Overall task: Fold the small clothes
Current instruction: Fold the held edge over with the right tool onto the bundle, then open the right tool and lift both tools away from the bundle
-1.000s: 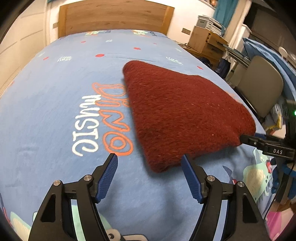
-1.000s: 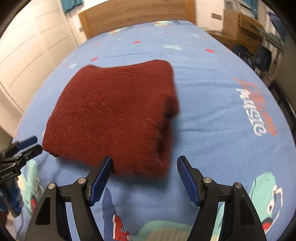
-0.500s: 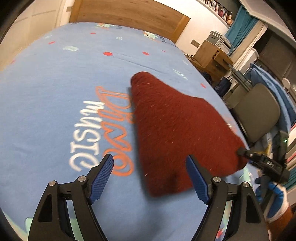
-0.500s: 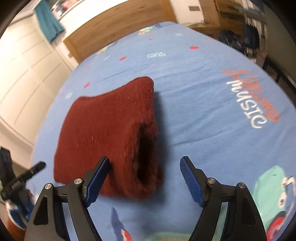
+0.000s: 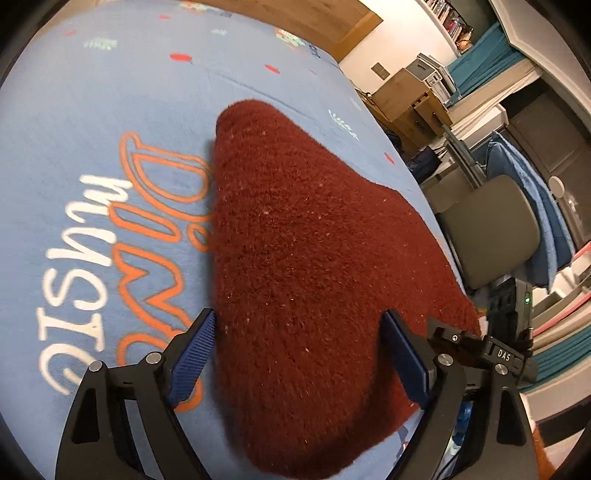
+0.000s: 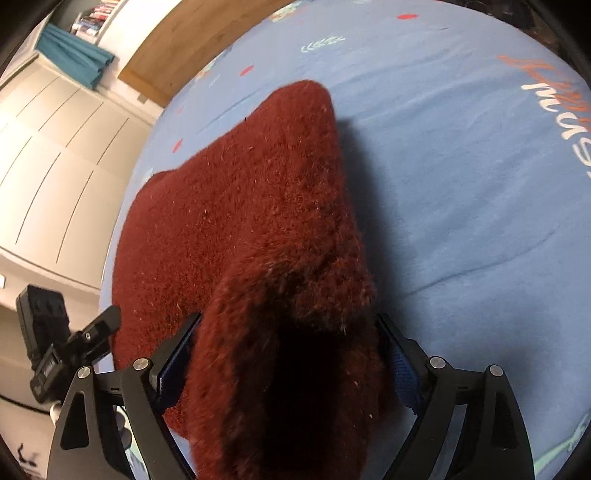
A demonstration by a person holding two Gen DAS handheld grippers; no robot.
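Note:
A dark red fuzzy knit garment (image 5: 303, 266) lies folded on the blue printed bedsheet (image 5: 74, 110). My left gripper (image 5: 299, 343) is open, its blue-padded fingers (image 5: 194, 347) straddling the garment's near edge. In the right wrist view the garment (image 6: 229, 206) fills the middle, and its thick folded end bulges up between the jaws of my right gripper (image 6: 288, 354), which stands open around it. The right gripper also shows at the garment's far right corner in the left wrist view (image 5: 491, 354). The left gripper shows at the left edge of the right wrist view (image 6: 74, 343).
The bedsheet (image 6: 461, 184) carries orange and white lettering (image 5: 122, 229). A wooden headboard (image 5: 332, 18) stands at the far end. A grey chair (image 5: 491, 229), wooden drawers (image 5: 410, 99) and shelves stand to the right of the bed. White wardrobe doors (image 6: 55, 147) line the other side.
Both grippers have moved forward onto the garment. The left one now straddles its near edge and the right one surrounds its folded end. Both stay open.

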